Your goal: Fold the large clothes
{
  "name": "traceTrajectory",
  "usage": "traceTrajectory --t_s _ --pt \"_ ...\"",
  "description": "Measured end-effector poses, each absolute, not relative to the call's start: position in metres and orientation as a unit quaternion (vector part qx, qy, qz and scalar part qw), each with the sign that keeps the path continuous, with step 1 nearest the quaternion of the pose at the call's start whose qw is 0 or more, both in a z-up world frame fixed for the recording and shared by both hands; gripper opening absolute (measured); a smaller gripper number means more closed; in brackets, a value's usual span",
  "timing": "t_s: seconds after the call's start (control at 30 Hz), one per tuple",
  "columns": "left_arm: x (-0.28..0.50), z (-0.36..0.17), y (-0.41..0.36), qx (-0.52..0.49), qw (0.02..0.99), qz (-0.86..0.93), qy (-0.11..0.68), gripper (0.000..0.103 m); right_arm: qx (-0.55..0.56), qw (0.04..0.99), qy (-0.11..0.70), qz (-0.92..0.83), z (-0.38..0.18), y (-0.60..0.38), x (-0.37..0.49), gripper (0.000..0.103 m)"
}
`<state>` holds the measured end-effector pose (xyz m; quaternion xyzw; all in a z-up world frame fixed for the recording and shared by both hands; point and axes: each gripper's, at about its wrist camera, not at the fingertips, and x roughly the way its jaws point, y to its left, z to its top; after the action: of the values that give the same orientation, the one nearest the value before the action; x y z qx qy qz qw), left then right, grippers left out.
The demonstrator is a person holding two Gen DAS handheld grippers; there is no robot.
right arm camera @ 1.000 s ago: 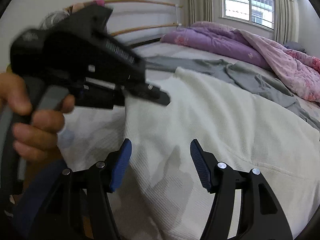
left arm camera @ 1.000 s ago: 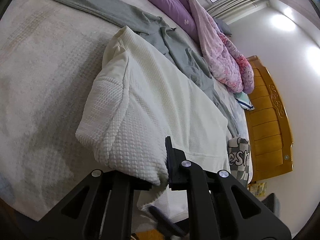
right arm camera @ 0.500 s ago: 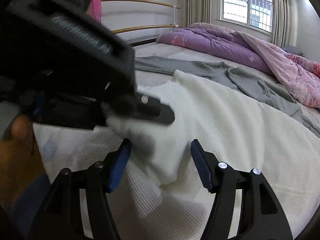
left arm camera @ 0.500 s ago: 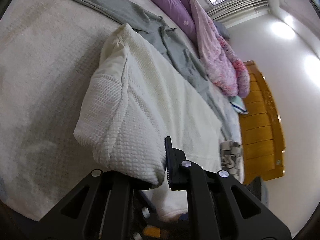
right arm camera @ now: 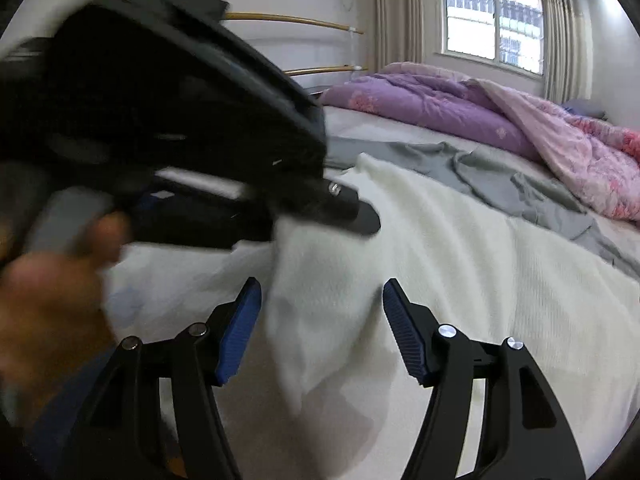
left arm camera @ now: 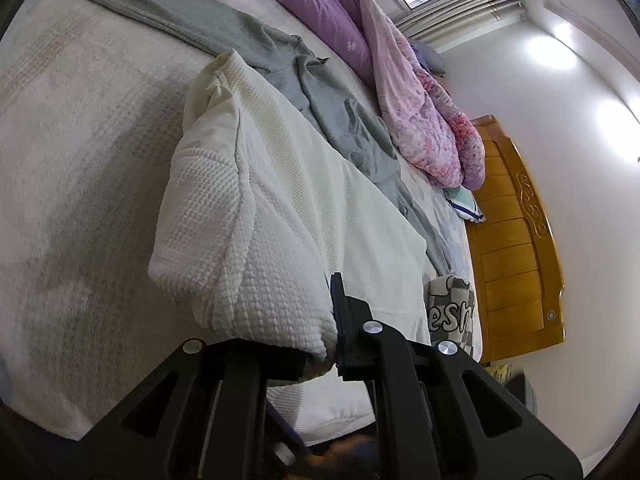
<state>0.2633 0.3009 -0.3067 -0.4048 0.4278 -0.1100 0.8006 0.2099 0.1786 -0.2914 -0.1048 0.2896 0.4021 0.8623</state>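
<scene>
White waffle-knit garment (left arm camera: 288, 200) spread across the near half of the bed (left arm camera: 80, 160), one near corner lifted off the sheet and bunched. Clamped at that corner by the left hand-held gripper (left arm camera: 332, 344), jaws pinched tight on a thick wad of fabric. Seen again from the right wrist view as a blurred black body (right arm camera: 348, 216) gripped by a hand (right arm camera: 52, 300), with the white cloth hanging from its tip. Right hand-held gripper (right arm camera: 320, 324) released, blue pads spread wide above the cloth with nothing between them.

Judged risks: only one corner held, so likely to fold crooked or drag the whole garment along the sheet if pulled before the right side took its own hold. Bunched wad in the left jaws likely to slip or carry a crease into the fold.

Grey garment (left arm camera: 328, 108) lying just beyond the white one, touching or tucked under its far edge, liable to be caught up in a fold carried that way. Purple and pink quilt (left arm camera: 400, 92) heaped farther off, toward the window (right arm camera: 494, 16). Wooden headboard (left arm camera: 516, 240) at the right. Checkered cloth with lettering (left arm camera: 452, 312) beside the white hem, near the bed's right edge.
</scene>
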Motion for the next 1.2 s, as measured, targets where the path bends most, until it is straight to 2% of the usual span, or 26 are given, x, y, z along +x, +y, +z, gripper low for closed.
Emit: traceTrajectory --t_s 0.13,0.23,0.27,0.3,0.43,0.6,0.83,0.93,0.97,1.0,1.07,1.2 --pt "0.263 -0.307 0.306 -0.421 0.795 -0.113 0.422 0.009 -0.129 0.873 0.272 0.384 -0.299 0.198 0.223 0.06" --pt "0.265 -0.308 0.308 -0.42 0.794 -0.11 0.425 0.009 -0.148 0.882 0.263 0.363 -0.303 0.205 0.227 0.035" --pt "0.265 -0.309 0.308 -0.42 0.793 -0.112 0.426 0.009 -0.154 0.886 0.263 0.35 -0.305 0.204 0.229 0.019" --pt "0.266 -0.31 0.306 -0.425 0.79 -0.116 0.426 0.009 -0.153 0.887 0.268 0.345 -0.306 0.203 0.232 0.013" --pt "0.267 -0.297 0.296 -0.43 0.793 -0.144 0.406 0.014 -0.12 0.888 0.284 0.341 -0.301 0.187 0.243 0.01" --pt "0.267 -0.265 0.274 -0.416 0.804 -0.192 0.38 0.04 -0.05 0.889 0.297 0.347 -0.279 0.157 0.254 0.009" --pt "0.271 -0.228 0.217 -0.385 0.805 -0.267 0.365 0.042 0.073 0.884 0.315 0.337 -0.253 0.089 0.27 0.009" --pt "0.272 -0.211 0.196 -0.379 0.806 -0.294 0.348 0.052 0.132 0.88 0.33 0.316 -0.251 0.049 0.281 0.008" --pt "0.272 -0.204 0.19 -0.373 0.816 -0.287 0.337 0.061 0.149 0.879 0.334 0.306 -0.251 0.037 0.285 0.008" --pt "0.273 -0.199 0.185 -0.361 0.825 -0.282 0.33 0.065 0.173 0.877 0.336 0.296 -0.252 0.018 0.289 0.008" --pt "0.279 -0.193 0.172 -0.32 0.859 -0.233 0.324 0.069 0.197 0.877 0.337 0.28 -0.253 -0.007 0.291 0.008" --pt "0.314 -0.213 0.149 -0.267 0.883 -0.145 0.357 0.069 0.242 0.876 0.338 0.245 -0.26 -0.057 0.291 0.008"
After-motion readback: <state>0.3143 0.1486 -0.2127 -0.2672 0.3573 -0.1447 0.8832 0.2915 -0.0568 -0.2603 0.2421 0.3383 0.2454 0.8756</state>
